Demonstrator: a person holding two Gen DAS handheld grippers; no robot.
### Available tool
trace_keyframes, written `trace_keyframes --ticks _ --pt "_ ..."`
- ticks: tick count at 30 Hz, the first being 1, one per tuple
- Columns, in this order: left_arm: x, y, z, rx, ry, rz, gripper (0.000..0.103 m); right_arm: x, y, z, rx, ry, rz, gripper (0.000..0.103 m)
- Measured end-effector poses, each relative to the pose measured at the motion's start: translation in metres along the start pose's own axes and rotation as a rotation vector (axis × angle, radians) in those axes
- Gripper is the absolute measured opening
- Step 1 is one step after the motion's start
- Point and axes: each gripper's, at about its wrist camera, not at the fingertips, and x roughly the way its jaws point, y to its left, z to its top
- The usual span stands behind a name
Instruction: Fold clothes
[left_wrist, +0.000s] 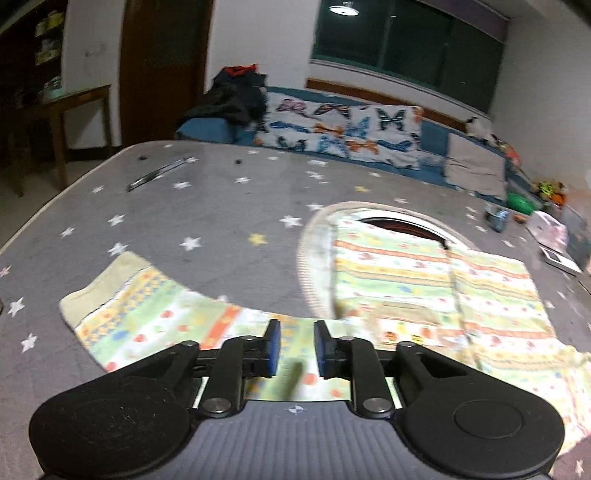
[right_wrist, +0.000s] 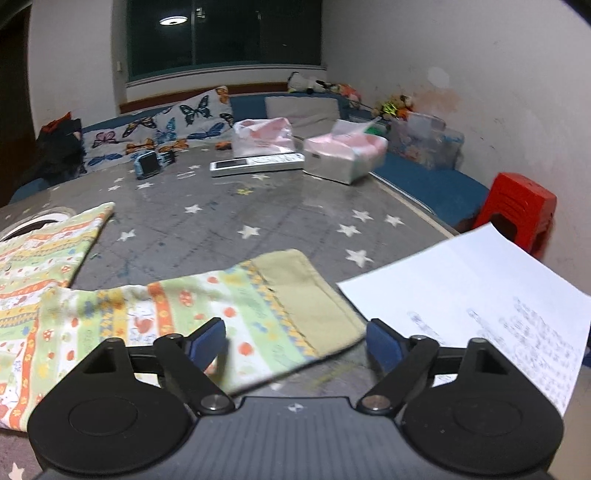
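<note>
A grey star-print table (right_wrist: 295, 221) carries the patterned garment (right_wrist: 240, 314), paper (right_wrist: 480, 288) and remote (right_wrist: 255, 164).

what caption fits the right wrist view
Open right gripper above the beige-cuffed sleeve of a striped patterned garment, beside a white handwritten sheet.

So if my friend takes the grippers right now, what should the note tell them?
Left gripper: open a little, nothing pinched, above the striped shirt.
Right gripper: open wide, empty, over the right sleeve.
The shirt lies flat on the star-patterned table, both sleeves spread outward; the left sleeve is out too. A sheet of paper lies beside the right sleeve.
Done: shirt laid out.
Left: probably fold sleeves in, then the body.
</note>
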Motion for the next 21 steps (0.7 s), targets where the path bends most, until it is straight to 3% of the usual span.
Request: trace_keyframes --ticks 6,14,16,19,21 --pt "-0.004 -0.026 -0.006 0.048 0.008 -0.052 0.026 0.001 -0.017 -0.003 0.059 0.006 0.005 0.068" --pt "-0.006 -0.053 -0.013 0.098 0.022 -0.114 0.03 0.006 -0.017 0.0 0.051 -0.002 0.007 0.06" --pt "-0.006 -0.061 -0.014 0.111 0.024 -0.132 0.03 0.007 -0.015 0.001 0.045 -0.004 0.006 0.054" --pt "-0.006 -0.071 -0.017 0.122 0.034 -0.165 0.032 0.007 -0.01 0.001 0.04 -0.008 0.019 0.035" --pt "-0.005 -0.079 -0.019 0.137 0.041 -0.18 0.034 0.006 -0.008 0.001 0.043 -0.011 0.03 0.016"
